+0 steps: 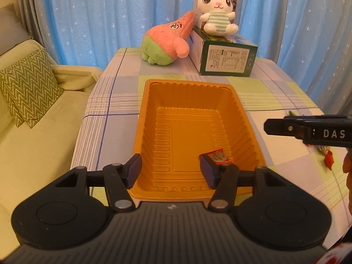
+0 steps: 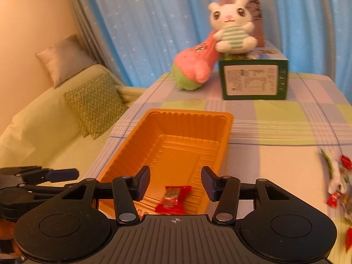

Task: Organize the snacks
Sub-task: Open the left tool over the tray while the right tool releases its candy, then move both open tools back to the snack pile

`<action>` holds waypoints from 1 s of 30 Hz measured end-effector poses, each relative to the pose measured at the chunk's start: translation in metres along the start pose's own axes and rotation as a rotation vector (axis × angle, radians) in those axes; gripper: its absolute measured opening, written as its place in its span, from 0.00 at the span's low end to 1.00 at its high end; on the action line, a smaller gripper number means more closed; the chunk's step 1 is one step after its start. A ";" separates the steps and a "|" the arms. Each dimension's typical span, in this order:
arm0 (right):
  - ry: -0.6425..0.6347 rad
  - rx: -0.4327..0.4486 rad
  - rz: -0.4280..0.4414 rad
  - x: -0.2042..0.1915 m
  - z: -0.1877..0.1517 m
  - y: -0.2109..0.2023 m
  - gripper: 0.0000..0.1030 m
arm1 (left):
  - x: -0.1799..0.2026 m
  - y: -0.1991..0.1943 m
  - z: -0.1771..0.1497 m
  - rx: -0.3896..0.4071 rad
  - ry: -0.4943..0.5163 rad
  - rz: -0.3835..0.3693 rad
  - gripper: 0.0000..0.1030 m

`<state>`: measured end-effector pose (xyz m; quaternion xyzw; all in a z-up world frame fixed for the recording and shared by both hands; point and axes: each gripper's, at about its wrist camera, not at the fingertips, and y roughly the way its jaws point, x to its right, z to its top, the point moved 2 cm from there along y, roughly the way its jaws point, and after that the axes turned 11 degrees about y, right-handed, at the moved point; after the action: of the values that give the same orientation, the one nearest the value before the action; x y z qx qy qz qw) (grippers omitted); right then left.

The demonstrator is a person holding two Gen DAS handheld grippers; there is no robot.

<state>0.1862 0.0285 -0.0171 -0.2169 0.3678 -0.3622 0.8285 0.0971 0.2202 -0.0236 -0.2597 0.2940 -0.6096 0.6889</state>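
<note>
A red foil-wrapped snack (image 2: 172, 199) lies on the floor of the ribbed orange plastic tray (image 1: 145, 118), at its near end — nothing holding it. The tray sits on the checked-cloth worktop (image 2: 275, 118). Both the left gripper (image 1: 170, 170) and the right gripper (image 2: 175, 183) hover above it, fingers parted and empty. More wrapped snacks (image 2: 336, 184) lie scattered to the right.

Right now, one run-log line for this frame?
left gripper: open, empty | right gripper: open, empty | red snack: in orange tray | loose snacks: on table, right of tray
</note>
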 end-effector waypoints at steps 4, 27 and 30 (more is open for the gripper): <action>0.023 0.023 -0.027 0.010 -0.005 -0.024 0.51 | 0.011 -0.017 -0.005 0.044 -0.020 0.019 0.62; 0.126 0.113 -0.207 0.068 -0.065 -0.161 0.73 | 0.110 -0.098 -0.030 0.091 -0.108 -0.100 0.84; 0.144 0.120 -0.228 0.077 -0.073 -0.174 0.73 | 0.119 -0.100 -0.030 0.090 -0.103 -0.118 0.84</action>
<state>0.0897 -0.1490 0.0109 -0.1807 0.3771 -0.4898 0.7650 0.0162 0.0900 0.0169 -0.2764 0.2147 -0.6476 0.6769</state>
